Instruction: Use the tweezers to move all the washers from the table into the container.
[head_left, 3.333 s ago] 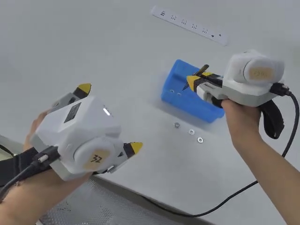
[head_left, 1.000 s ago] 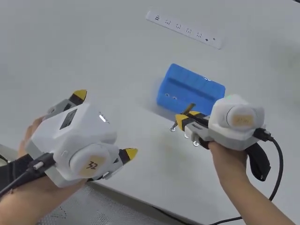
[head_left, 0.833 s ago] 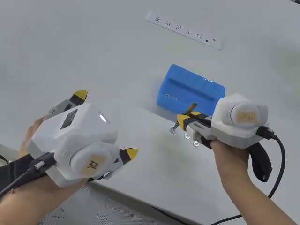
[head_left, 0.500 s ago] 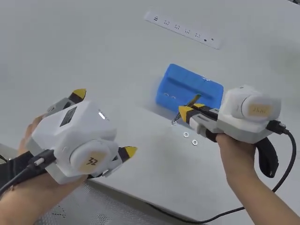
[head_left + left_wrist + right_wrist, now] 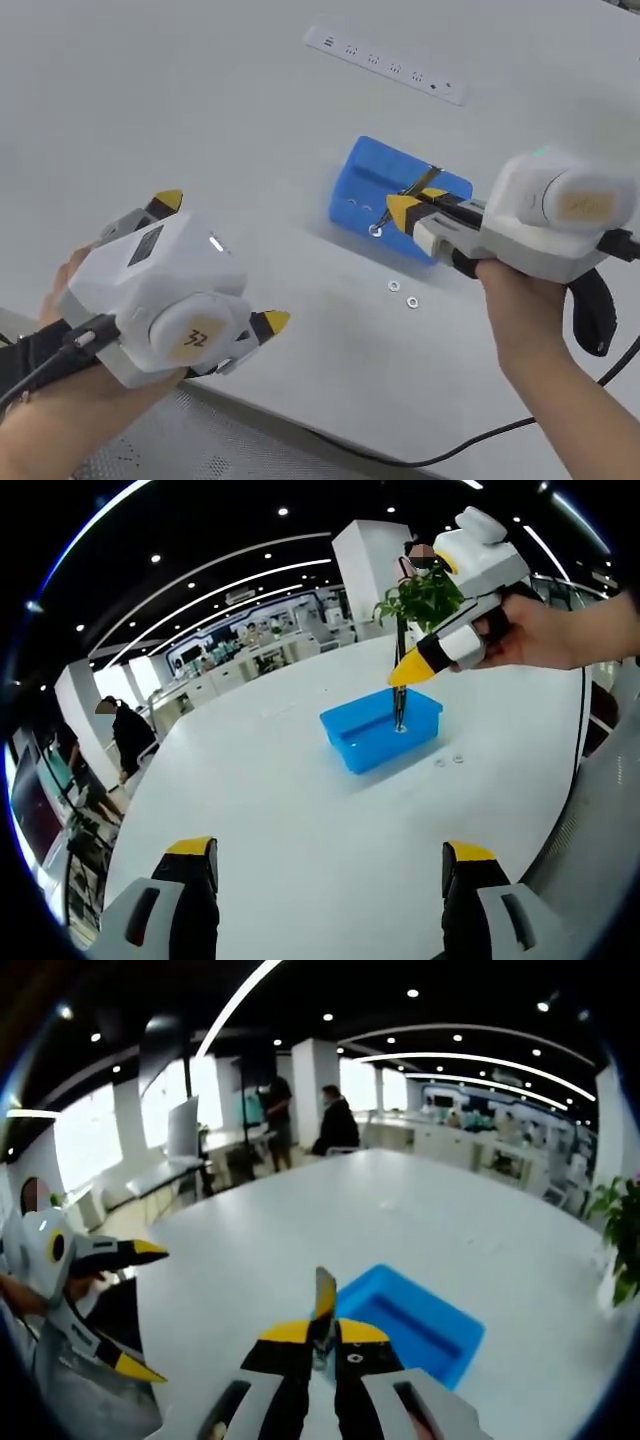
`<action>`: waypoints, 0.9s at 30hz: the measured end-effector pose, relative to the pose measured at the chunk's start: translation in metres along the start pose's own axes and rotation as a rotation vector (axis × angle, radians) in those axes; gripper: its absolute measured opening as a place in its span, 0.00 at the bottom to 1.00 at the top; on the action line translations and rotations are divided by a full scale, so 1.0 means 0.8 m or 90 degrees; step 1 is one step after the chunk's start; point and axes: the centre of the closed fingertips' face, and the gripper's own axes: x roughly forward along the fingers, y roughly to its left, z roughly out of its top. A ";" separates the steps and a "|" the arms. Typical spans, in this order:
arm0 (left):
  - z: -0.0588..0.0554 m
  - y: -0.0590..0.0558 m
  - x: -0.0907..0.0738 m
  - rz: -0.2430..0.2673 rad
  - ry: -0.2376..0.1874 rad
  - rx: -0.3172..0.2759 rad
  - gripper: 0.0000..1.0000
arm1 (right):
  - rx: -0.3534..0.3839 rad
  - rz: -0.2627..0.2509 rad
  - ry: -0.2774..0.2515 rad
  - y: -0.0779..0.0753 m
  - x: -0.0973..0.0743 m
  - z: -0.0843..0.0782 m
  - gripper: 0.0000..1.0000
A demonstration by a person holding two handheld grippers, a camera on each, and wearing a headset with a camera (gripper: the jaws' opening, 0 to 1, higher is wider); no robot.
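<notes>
My right gripper is shut on dark tweezers that point down and to the left. A small washer hangs at their tip, at the near wall of the blue container. Two washers lie on the white table just in front of the container. In the left gripper view the tweezers hang over the container, with the loose washers to its right. My left gripper is open and holds nothing, low at the left and far from the container. The right gripper view has the tweezers above the container.
A white power strip lies at the far side of the table. The table's near edge runs below both grippers, with a perforated grey surface under it. A black cable trails from the right gripper.
The right gripper has lifted from the washers on the table and moved back toward the container with one washer at the tweezers' tip. Three washers lay there before, two now. The left gripper held still.
</notes>
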 end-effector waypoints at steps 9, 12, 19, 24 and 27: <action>-0.001 -0.001 0.000 -0.002 0.003 0.002 0.95 | -0.005 -0.019 -0.018 -0.016 -0.001 0.017 0.04; -0.001 -0.001 0.000 -0.001 0.002 0.002 0.95 | -0.008 -0.025 -0.024 -0.022 0.000 0.023 0.04; -0.004 -0.001 0.001 -0.002 0.011 0.001 0.95 | -0.018 -0.039 -0.028 -0.036 0.012 0.031 0.04; -0.004 0.000 0.001 -0.004 0.011 -0.002 0.95 | -0.025 -0.044 -0.017 -0.044 0.026 0.026 0.04; -0.005 0.000 0.001 -0.003 0.014 -0.001 0.95 | -0.032 -0.049 -0.007 -0.050 0.034 0.020 0.04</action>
